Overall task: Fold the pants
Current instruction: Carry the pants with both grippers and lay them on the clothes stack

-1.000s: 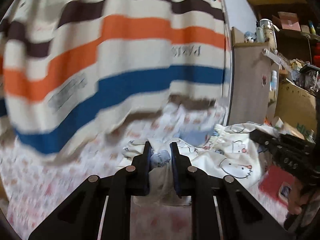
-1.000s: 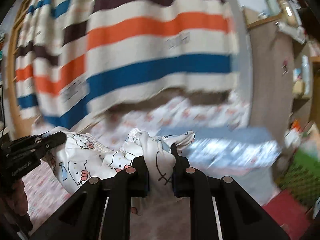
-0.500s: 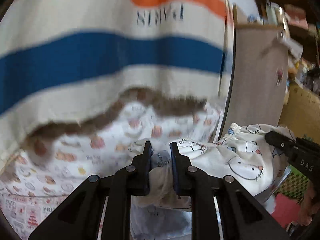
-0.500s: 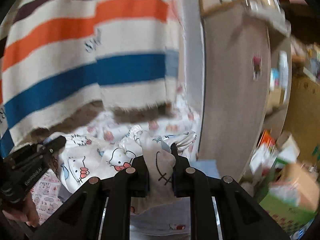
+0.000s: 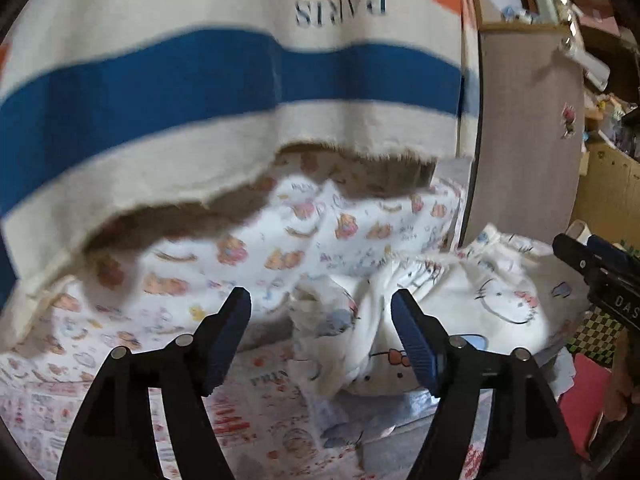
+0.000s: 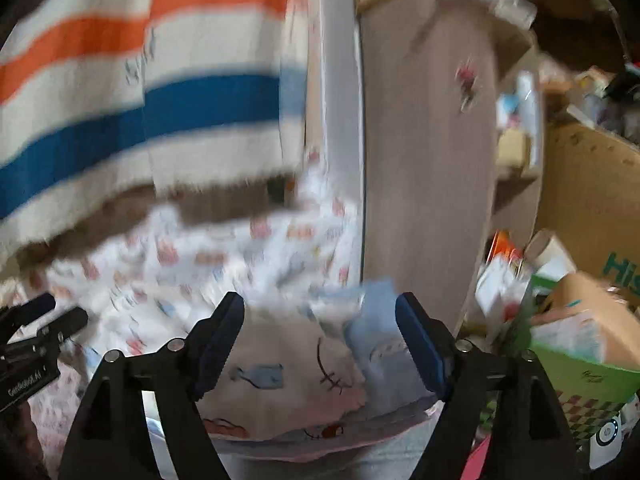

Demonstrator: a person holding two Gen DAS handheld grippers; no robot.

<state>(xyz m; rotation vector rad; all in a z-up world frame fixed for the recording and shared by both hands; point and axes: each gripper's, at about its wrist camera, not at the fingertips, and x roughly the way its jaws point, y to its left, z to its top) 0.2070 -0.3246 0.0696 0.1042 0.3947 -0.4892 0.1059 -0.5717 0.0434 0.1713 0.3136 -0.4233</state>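
The white cartoon-cat pants (image 5: 460,300) lie bunched in a rumpled heap on my bed, on the printed bedsheet (image 5: 280,248), just ahead of both my tools. In the left wrist view a crumpled fold of them (image 5: 320,320) sits between the fingers of my left gripper (image 5: 320,312), whose jaws are opening; the blue pads (image 5: 416,344) stand clear on either side and the cloth is no longer pinched. The rest of the heap spreads to the right of that gripper, a cat face with a red bow showing low on it.

In the right wrist view the pants (image 6: 288,376) fill the space between the fingers of my right gripper (image 6: 320,320). Its jaws are opening too, and its pads are off the fabric. A pale blue patch of cloth (image 6: 380,332) lies beside the right-hand pad; I cannot tell whether it belongs to the pants.

Behind the bed hangs a striped blanket (image 5: 200,80) in cream, blue and orange, with "PARIS" printed on it. To its right stands a grey-brown cabinet (image 5: 528,128), and past that cardboard boxes (image 6: 588,188) and clutter.
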